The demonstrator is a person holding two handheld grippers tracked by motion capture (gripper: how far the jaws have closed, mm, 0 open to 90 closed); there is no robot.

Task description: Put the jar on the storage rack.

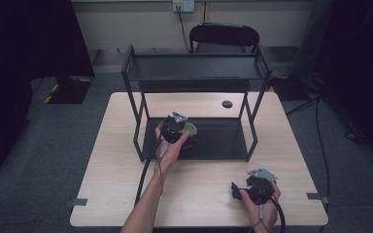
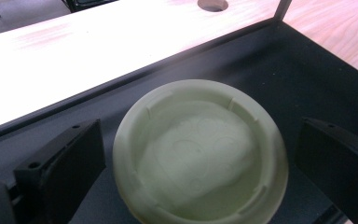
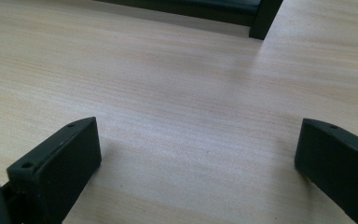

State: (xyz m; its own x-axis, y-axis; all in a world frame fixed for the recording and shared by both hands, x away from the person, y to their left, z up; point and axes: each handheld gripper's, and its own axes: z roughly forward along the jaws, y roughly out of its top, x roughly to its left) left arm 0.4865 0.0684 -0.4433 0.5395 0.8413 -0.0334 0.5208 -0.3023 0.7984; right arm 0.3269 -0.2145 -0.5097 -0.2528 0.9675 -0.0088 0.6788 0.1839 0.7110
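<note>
Standing on the wooden table (image 1: 121,189), the black rack (image 1: 223,141) carries a pale green bowl (image 2: 199,154) on its bottom shelf, between the spread left gripper (image 2: 200,163). Right gripper (image 3: 198,163) hovers spread over bare wood.

No readable text, labels, brands or nos. anywhere. The pale green bowl (image 2: 200,154) has faint raised marks on its inner base in the left gripper view, too blurred to read. The wall socket (image 1: 183,5) in the high view is too small to show any lettering.
</note>
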